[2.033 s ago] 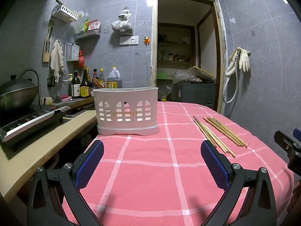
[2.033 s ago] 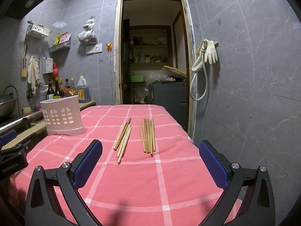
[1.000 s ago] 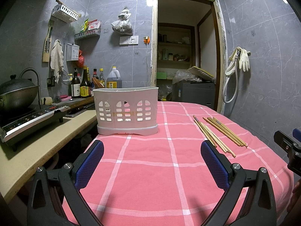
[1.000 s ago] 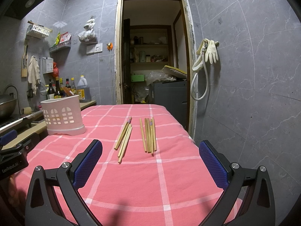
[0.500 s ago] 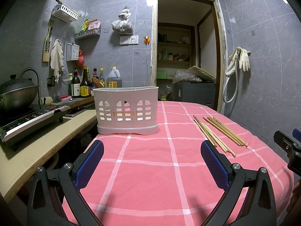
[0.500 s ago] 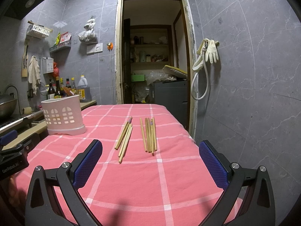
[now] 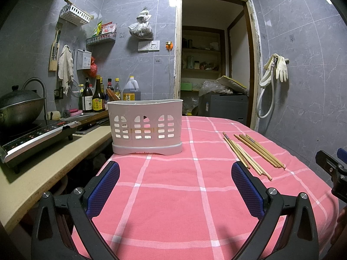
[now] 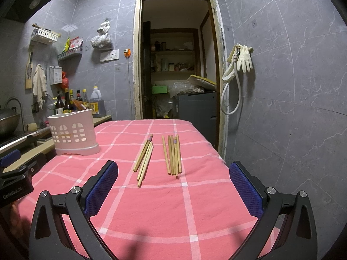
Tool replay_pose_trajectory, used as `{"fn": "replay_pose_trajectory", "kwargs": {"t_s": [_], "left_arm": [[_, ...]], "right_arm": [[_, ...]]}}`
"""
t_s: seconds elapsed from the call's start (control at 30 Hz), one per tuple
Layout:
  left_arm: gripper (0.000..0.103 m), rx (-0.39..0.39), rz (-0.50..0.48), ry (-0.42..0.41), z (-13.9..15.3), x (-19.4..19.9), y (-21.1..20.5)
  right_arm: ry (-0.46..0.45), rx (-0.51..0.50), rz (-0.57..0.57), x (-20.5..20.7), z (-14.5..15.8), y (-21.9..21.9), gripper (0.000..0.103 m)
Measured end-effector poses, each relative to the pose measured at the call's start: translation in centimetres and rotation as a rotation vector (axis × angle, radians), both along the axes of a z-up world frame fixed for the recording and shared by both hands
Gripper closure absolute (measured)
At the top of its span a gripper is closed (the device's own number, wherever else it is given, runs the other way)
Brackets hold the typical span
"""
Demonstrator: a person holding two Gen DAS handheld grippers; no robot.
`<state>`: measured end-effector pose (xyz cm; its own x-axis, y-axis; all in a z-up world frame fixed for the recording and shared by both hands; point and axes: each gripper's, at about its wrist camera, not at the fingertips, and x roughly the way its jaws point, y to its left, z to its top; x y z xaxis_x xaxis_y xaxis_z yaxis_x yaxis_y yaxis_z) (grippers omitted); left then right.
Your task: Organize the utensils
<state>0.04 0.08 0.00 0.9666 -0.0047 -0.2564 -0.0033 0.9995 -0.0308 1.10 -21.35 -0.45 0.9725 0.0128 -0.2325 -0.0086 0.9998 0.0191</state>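
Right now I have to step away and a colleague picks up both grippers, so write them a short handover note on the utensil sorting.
Left gripper: open, holding nothing, above the pink checked tablecloth, facing the white perforated plastic utensil holder.
Right gripper: open, holding nothing, facing two loose bunches of wooden chopsticks lying flat on the cloth.
Done: nothing visible; the holder's contents cannot be seen.
Left: pick up both bunches and stand them in the holder.
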Motion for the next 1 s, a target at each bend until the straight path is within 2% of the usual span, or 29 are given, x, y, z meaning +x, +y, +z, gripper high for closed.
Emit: {"fn": "replay_pose_trajectory", "kwargs": {"t_s": [0.7, 1.0], "left_arm": [[0.002, 0.007, 0.007, -0.019, 0.2, 0.9, 0.1], [0.002, -0.013, -0.025, -0.036, 3.5, 4.1, -0.6]], "right_arm": [[-0.013, -0.013, 0.001, 0.3, 0.6, -0.1, 0.000], [-0.068, -0.046, 0.023, 3.4, 4.0, -1.2, 0.000]]}}
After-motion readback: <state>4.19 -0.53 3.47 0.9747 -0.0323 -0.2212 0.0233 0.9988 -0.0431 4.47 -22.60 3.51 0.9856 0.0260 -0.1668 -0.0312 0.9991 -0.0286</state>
